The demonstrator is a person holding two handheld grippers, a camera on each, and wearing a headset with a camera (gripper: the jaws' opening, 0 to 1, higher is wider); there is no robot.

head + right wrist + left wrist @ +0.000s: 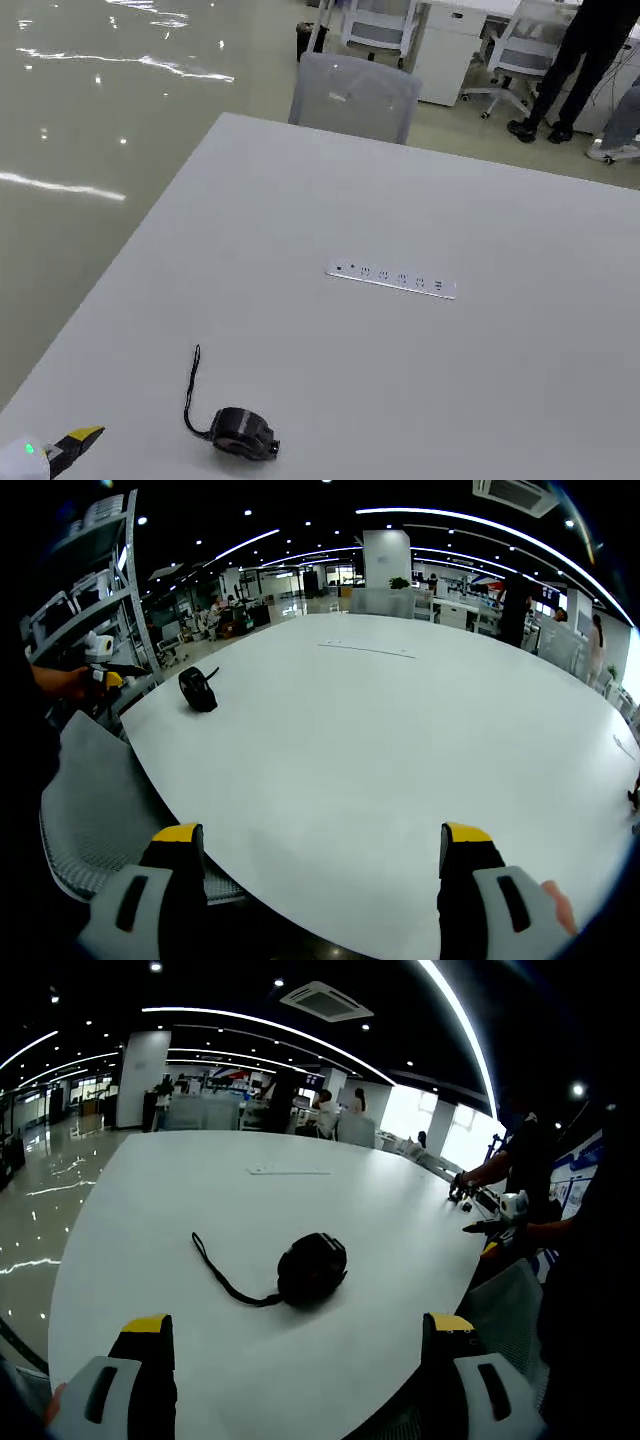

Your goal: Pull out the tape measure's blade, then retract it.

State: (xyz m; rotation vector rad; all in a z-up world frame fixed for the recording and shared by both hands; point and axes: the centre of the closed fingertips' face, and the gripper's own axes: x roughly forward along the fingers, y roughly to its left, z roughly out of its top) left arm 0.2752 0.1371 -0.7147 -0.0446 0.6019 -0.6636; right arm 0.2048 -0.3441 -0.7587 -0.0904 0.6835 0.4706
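Observation:
A black tape measure [243,433] with a black wrist strap [192,385] lies on the white table [400,350] near its front left edge; its blade is not drawn out. In the left gripper view the tape measure [313,1268] sits just ahead of my left gripper [297,1340], whose yellow-tipped jaws stand wide apart with nothing between them. A yellow jaw tip [80,438] of the left gripper shows at the bottom left of the head view. My right gripper [324,845] is open over the table's edge, far from the tape measure [198,689].
A white power strip [391,280] is set into the middle of the table. A grey chair [353,97] stands at the far edge. More desks, chairs and a standing person [580,60] are beyond. A grey chair back [90,800] lies left of the right gripper.

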